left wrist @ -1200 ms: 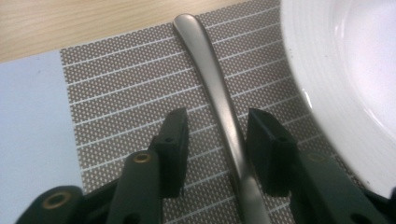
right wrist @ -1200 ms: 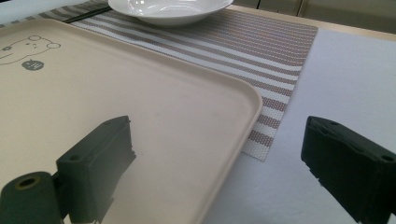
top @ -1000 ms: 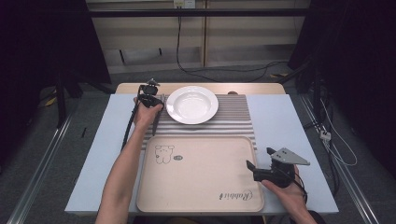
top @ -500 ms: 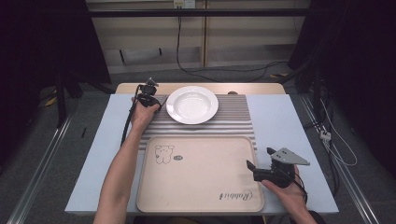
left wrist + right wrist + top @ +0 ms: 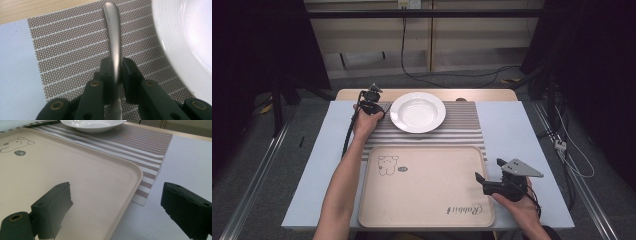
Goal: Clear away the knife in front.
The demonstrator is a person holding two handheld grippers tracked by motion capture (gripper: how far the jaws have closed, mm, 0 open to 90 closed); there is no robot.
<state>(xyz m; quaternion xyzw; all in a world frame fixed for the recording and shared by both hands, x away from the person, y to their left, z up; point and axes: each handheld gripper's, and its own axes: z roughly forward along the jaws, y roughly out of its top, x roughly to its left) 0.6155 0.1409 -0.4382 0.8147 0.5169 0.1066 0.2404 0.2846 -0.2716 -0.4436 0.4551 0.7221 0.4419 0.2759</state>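
Near the front edge of the counter, toward its right corner, I hold my right hand-held gripper just above the right rim of the beige tray. Its jaws stand wide apart and nothing is between them; in the right gripper view one jaw hangs over the tray and the other over the pale counter beside it. The tray lies flat at the front middle of the counter, with a small bear drawing in its far left corner.

Behind the tray lies the striped placemat, reaching almost to the far edge of the counter. The white plate stands on it, in the middle.

At the far left part of the placemat, just beside the plate, my left hand-held gripper has just been closing. Its jaws now press from both sides on the metal handle of a piece of cutlery, which lies on the placemat. The handle end points away from me; its other end is hidden under the jaws.
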